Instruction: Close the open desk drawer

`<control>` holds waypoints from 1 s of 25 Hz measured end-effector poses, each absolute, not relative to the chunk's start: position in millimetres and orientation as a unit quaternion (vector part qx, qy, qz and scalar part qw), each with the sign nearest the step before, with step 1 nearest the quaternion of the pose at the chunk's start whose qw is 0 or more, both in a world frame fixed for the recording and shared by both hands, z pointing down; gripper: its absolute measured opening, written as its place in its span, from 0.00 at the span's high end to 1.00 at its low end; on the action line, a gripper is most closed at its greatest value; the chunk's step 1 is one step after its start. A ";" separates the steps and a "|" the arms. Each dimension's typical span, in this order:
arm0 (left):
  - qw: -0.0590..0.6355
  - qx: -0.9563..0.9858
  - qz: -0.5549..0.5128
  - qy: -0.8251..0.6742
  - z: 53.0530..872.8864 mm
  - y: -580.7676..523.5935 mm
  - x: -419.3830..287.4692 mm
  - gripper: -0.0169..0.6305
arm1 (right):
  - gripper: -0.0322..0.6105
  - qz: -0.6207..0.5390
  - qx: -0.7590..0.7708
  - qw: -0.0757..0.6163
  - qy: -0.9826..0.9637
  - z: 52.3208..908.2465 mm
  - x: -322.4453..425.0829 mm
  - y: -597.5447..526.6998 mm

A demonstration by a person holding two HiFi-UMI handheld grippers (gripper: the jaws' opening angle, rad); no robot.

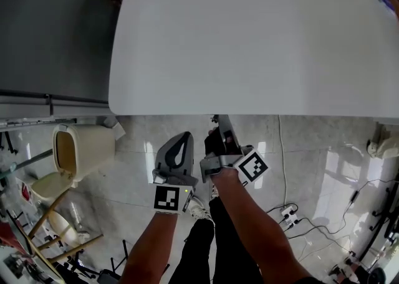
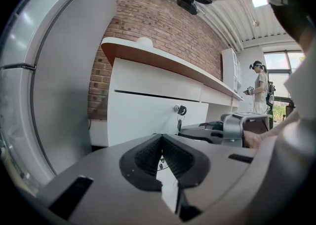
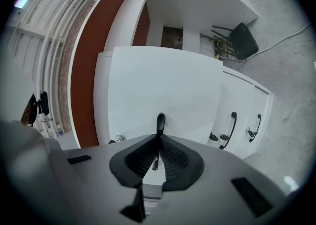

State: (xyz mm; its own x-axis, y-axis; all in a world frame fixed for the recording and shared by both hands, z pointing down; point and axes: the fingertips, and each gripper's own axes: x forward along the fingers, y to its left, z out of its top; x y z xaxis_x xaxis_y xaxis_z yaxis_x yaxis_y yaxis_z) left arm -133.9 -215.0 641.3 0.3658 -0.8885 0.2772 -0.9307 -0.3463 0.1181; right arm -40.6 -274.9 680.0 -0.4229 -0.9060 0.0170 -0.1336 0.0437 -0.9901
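Note:
In the right gripper view my right gripper is shut on the black drawer handle, which sticks up between the pads. The white drawer front fills the view and stands out nearer than the two lower drawers. From the head view the right gripper reaches under the white desk top, which hides the drawer. My left gripper hangs beside it, shut and empty. The left gripper view shows its jaws shut, the desk front with a key in its lock, and the right gripper.
A cream bin stands on the tiled floor at the left. A power strip with cables lies at the right. The lower drawers carry black handles. A black object sits under the desk. A person stands far off.

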 end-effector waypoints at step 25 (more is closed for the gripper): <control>0.122 0.817 0.085 -0.557 640.5 -243.1 -132.0 0.96 | 0.89 -0.558 -0.401 0.350 0.636 679.0 -43.6 -328.2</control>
